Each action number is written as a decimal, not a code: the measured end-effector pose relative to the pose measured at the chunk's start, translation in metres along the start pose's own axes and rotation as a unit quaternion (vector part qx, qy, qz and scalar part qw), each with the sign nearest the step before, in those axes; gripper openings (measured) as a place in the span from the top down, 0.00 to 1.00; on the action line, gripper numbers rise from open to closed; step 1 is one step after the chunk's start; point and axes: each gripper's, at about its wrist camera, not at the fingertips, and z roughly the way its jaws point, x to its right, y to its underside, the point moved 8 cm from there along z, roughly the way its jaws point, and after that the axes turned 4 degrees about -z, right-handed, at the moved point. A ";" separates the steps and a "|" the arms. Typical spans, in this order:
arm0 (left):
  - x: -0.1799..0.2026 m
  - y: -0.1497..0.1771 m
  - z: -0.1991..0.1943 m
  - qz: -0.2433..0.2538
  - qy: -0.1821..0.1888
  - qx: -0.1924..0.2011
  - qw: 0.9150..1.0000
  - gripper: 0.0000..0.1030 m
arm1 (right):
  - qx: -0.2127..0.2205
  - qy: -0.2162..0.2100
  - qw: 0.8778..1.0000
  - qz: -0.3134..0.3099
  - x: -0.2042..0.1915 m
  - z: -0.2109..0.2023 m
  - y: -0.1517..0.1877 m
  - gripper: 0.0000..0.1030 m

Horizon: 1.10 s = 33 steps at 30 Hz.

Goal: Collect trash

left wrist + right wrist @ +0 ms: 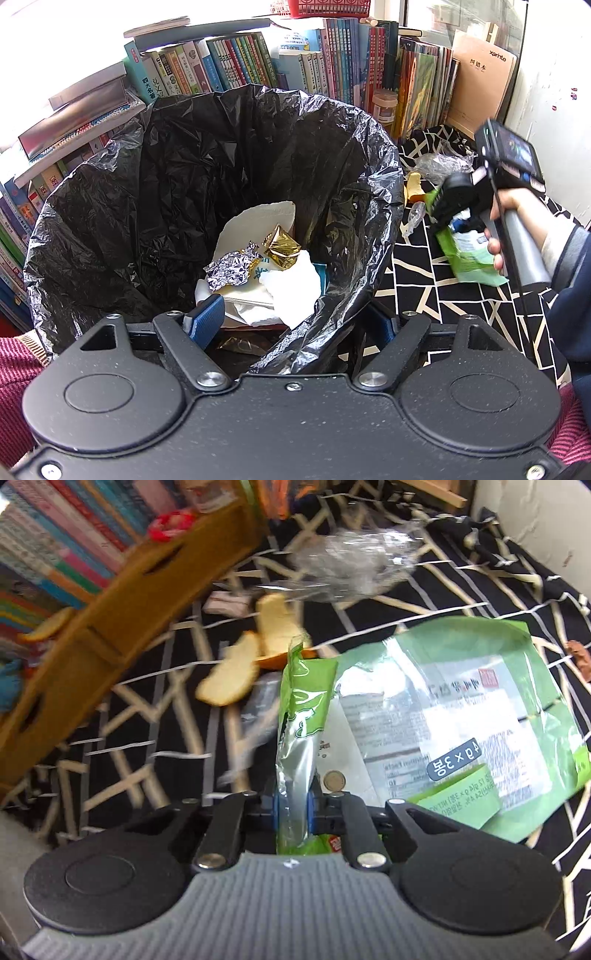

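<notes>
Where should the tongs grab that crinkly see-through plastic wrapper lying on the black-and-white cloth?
Probably its puffed-up middle, coming down from above. The crumpled clear plastic wrapper lies loose on the black-and-white patterned cloth, bunched into raised folds the tongs could pinch. Its thin edges lie flatter and look likelier to slip out.

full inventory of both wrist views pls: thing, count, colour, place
bin liner: 1, black, lines the bin ahead of the left gripper
trash in bin: several; white paper, silver foil, gold wrapper, at the bottom
green packet: 1, green and white, pinched in the right gripper, above the cloth
peel pieces: several, orange and pale, on the cloth
clear plastic wrap: 1, transparent, on the cloth beyond the peel
patterned cloth: 1, black with cream lines, right of the bin
books: many, mixed colours, behind the bin
left gripper: 1, black, blue pads, open over the bin rim
right gripper: 1, black and grey, shut on the packet
</notes>
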 end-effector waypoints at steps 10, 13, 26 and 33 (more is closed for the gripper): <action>0.001 0.000 0.001 0.000 -0.001 0.000 1.000 0.24 | 0.030 -0.100 0.994 -0.024 -0.036 -0.078 -0.020 0.71; 0.002 0.001 0.001 -0.001 -0.002 -0.001 1.000 0.24 | 0.036 -0.037 0.999 0.002 0.001 -0.068 -0.031 0.71; 0.001 -0.001 0.003 -0.006 0.001 -0.005 1.000 0.24 | -0.012 0.086 0.996 0.010 0.062 -0.006 -0.012 0.05; 0.000 -0.001 0.004 -0.006 0.001 -0.005 1.000 0.24 | -0.034 0.093 0.995 0.029 0.081 0.017 -0.006 0.00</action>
